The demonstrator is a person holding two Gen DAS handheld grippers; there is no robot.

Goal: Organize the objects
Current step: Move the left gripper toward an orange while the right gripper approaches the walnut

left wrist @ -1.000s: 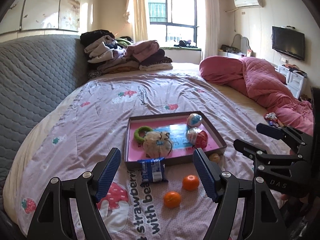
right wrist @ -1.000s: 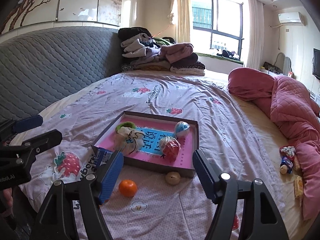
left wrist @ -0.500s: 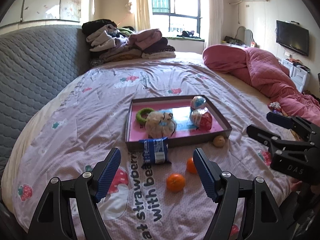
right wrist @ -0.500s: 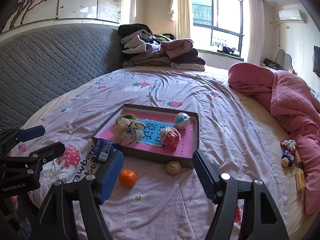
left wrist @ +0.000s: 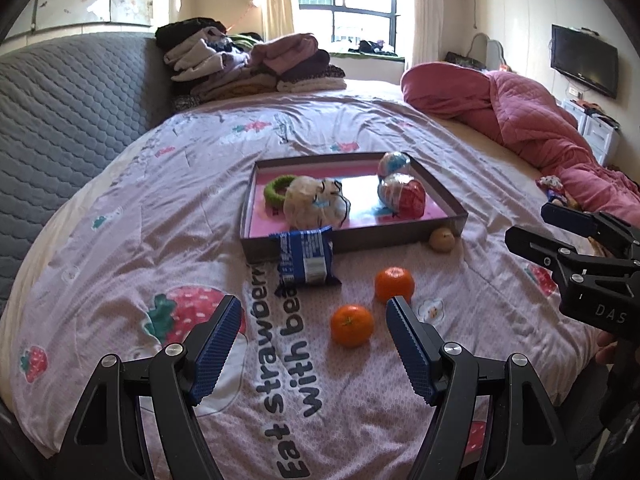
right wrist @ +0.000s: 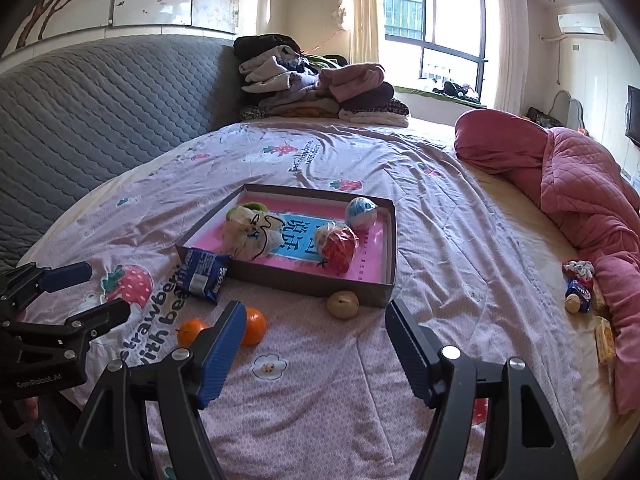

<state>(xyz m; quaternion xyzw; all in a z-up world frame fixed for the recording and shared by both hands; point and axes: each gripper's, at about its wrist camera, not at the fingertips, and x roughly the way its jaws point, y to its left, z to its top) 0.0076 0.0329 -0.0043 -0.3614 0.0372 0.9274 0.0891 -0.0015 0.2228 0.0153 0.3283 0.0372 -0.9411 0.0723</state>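
A shallow brown tray (left wrist: 444, 196) (right wrist: 390, 240) with a pink floor lies on the bed. It holds a green ring (left wrist: 276, 186), a white bag with a black string (left wrist: 314, 202), and two wrapped balls (left wrist: 402, 196). A blue snack packet (left wrist: 306, 262) (right wrist: 204, 272) leans on its near wall. Two oranges (left wrist: 352, 325) (right wrist: 254, 326) and a small tan fruit (left wrist: 441, 239) (right wrist: 343, 304) lie on the sheet before the tray. My left gripper (left wrist: 314, 324) hangs open above the oranges, holding nothing. My right gripper (right wrist: 316, 324) is open and empty, short of the tan fruit.
The bed carries a pink strawberry-print sheet (left wrist: 160, 216). A grey quilted headboard (left wrist: 60, 92) runs along the left. Folded clothes (left wrist: 248, 64) are stacked at the back and a rumpled pink quilt (left wrist: 520, 116) lies at the right. Small snacks (right wrist: 580, 292) rest by the quilt.
Both grippers have sunk toward the bed and tipped down, so the tray, packet and oranges sit higher and larger in both views. Nothing was grasped; the jaws stayed open.
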